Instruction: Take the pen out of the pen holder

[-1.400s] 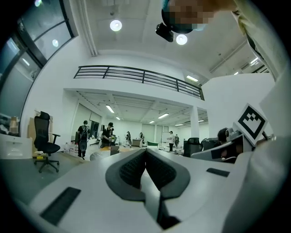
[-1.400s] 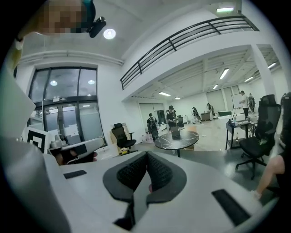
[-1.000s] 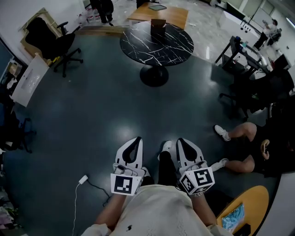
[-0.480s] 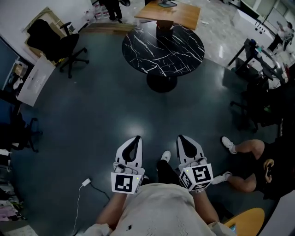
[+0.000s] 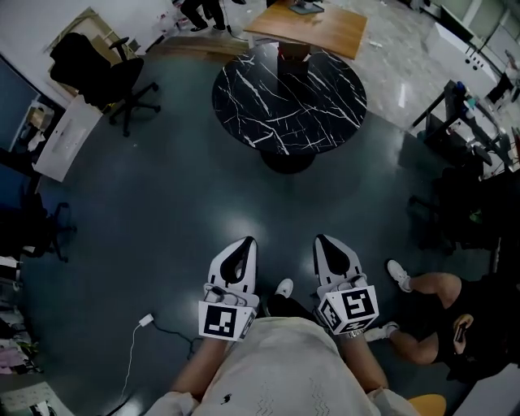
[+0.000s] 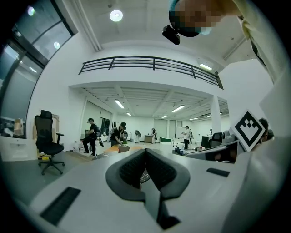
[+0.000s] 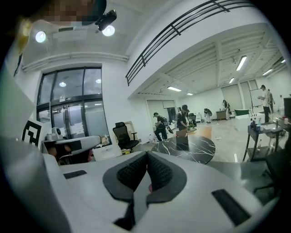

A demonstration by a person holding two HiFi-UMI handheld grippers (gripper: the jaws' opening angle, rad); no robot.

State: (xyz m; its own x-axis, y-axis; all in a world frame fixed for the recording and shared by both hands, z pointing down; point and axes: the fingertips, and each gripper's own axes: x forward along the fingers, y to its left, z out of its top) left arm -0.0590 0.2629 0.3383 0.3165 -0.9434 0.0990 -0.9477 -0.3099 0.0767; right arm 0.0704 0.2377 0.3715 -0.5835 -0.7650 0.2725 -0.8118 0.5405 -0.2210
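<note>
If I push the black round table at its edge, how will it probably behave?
The table looks like marble on one central pedestal, so it is probably heavy and hard to slide. Pressing down at the rim might tip it.

Round table ahead — office chair at its left.

Glossy dark blue-grey floor noted throughout, bearing a round black table with white marble veining on a single dark pedestal, a black wheeled office chair at far left, and a small white plug block with thin white cable lying at near left. At the round table's far edge, one small brown box-like item, contents not discernible. Beyond it, a rectangular light-wood tabletop carrying a flat dark item, partly cut off by the frame edge.
</note>
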